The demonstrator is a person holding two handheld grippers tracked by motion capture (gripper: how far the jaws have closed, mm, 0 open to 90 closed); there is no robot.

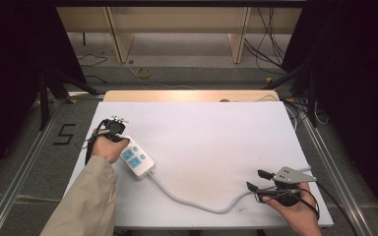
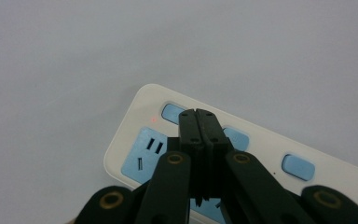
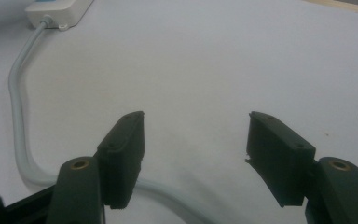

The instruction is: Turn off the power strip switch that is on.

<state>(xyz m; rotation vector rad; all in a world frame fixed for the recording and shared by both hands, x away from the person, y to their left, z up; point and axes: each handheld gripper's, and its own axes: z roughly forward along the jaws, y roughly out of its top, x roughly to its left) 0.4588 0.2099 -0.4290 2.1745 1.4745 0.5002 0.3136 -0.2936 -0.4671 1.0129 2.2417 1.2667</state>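
While the left gripper [image 2: 199, 114] is held closed, empty, over the power strip [image 2: 270, 154], the right gripper [image 3: 196, 158] is held open above the cord [image 3: 18, 121].

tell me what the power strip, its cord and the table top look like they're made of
Power strip: looks like hard moulded plastic, cream-white and smooth with a slight sheen, with light blue socket faces and buttons. Its cord: probably rubber or PVC sheathing, pale grey, round, lying in soft curves. Table top: a matte white sheet, faintly scuffed; board or foam, hard to say.
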